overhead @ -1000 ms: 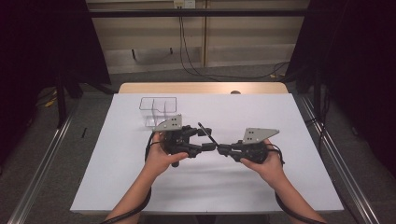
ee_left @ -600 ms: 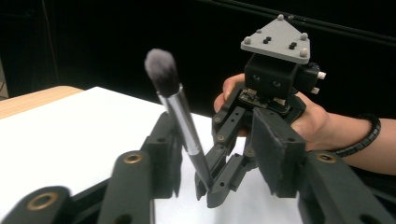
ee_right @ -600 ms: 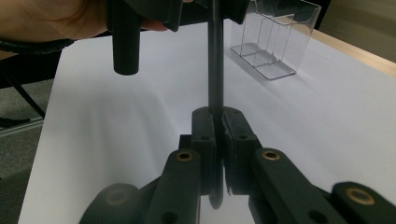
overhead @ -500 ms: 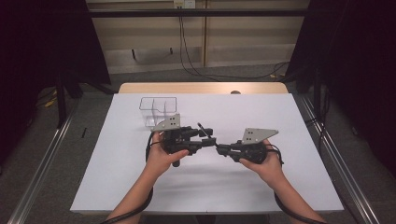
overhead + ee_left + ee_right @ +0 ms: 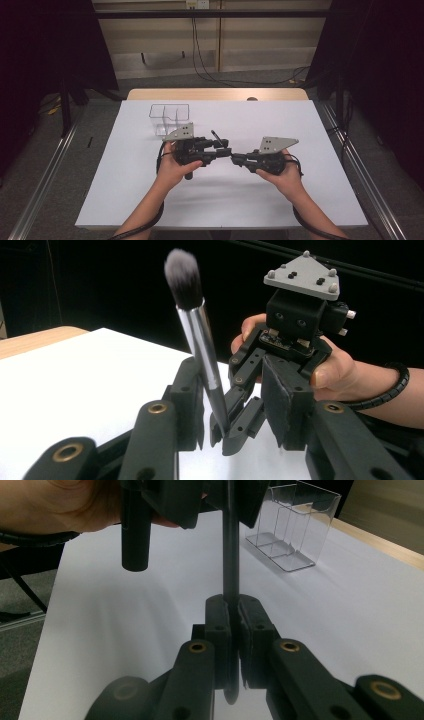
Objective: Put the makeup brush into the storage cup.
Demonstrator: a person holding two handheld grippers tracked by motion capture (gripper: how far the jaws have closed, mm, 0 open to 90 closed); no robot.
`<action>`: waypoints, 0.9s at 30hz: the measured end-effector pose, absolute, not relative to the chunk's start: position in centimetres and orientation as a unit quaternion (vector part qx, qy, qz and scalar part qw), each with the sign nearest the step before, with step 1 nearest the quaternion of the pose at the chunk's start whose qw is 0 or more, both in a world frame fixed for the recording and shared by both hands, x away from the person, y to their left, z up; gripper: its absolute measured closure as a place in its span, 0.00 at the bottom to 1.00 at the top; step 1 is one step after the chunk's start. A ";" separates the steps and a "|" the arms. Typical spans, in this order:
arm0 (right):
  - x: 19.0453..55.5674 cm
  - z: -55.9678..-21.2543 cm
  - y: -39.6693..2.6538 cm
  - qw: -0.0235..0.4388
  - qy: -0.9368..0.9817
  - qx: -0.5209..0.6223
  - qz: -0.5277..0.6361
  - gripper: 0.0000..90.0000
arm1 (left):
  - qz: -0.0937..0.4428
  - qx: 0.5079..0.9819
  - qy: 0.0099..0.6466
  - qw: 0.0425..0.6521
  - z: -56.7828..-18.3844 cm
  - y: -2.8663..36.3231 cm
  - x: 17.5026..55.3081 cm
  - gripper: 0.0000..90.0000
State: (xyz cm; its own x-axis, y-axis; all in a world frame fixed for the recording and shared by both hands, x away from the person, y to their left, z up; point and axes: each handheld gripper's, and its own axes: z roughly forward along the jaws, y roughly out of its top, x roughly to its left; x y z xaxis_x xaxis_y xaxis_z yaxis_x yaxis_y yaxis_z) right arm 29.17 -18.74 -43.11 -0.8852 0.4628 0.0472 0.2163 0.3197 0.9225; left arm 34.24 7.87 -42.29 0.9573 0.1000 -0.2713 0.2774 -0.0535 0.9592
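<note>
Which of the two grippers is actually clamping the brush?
The right gripper: its jaws are shut on the brush handle. The left gripper's jaws have just been closing around it, not yet pressing.

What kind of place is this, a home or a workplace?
Most likely a lab set up for recording, not a home: a table under a plain white sheet, dark curtains at both sides, cables along the back wall, metal rails on the floor.

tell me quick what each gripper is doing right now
left gripper: closing around the makeup brush, pads not yet pressing it
right gripper: shut on the makeup brush
</note>
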 end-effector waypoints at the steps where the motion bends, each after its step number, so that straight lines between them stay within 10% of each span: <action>1: 29.2 -43.1 -18.8 0.113 0.804 0.212 0.545 0.94 | -0.064 0.722 0.132 0.677 -42.3 7.9 34.2 0.71; 27: 29.1 -43.1 -18.3 0.111 0.796 0.216 0.554 0.94 | -0.064 0.721 0.143 0.675 -42.7 7.9 34.3 0.91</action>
State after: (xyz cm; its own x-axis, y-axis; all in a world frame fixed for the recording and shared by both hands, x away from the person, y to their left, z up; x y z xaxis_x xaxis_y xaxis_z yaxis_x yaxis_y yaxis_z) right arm 29.11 -18.26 -43.10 -0.8821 0.4669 0.0629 0.2209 0.2919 0.9306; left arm 34.26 7.95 -42.66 0.9507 0.1194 -0.2861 0.2934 -0.0487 0.9547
